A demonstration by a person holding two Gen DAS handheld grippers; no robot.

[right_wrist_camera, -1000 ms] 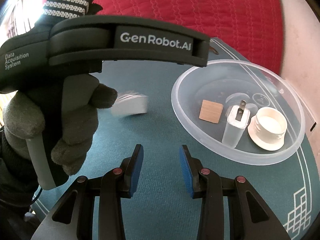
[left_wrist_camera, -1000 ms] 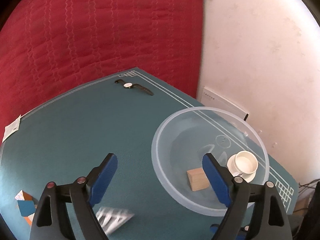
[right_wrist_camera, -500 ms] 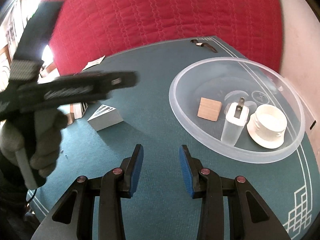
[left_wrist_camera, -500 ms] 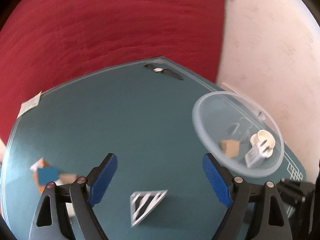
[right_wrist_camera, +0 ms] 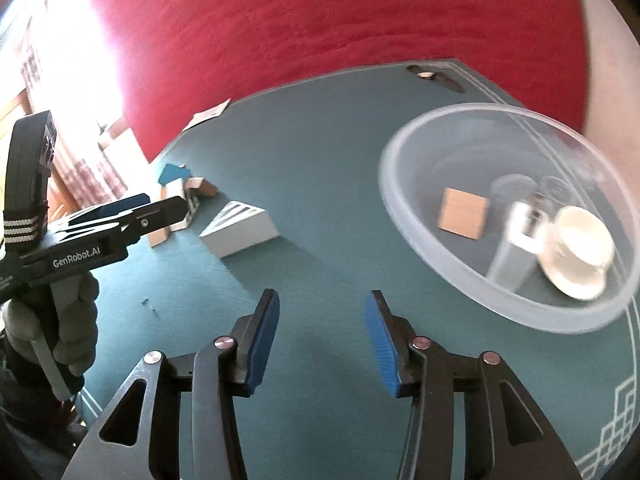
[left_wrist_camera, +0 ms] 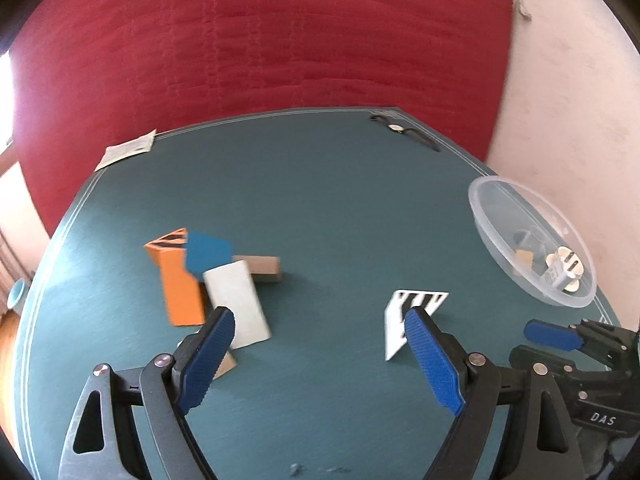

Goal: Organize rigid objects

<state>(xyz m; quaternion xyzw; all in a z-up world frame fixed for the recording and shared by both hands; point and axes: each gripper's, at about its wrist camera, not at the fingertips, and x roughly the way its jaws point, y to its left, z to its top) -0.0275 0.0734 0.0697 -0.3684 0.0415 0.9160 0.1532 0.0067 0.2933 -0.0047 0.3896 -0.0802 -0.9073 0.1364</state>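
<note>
Blocks [left_wrist_camera: 212, 280] untouched, left fingers [left_wrist_camera: 224, 336] wide, right fingers [right_wrist_camera: 264, 320] opening, empty.

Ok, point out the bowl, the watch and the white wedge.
bowl [right_wrist_camera: 404, 216]: right wrist view, near-left rim.
watch [left_wrist_camera: 396, 128]: left wrist view, its face.
white wedge [right_wrist_camera: 244, 232]: right wrist view, its plain side face.

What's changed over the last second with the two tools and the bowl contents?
The left tool swung away from the bowl toward the block pile, jaws wide and empty. The right tool has just opened, nothing between its jaws. The bowl's wooden block, plug and cap stayed put.
</note>
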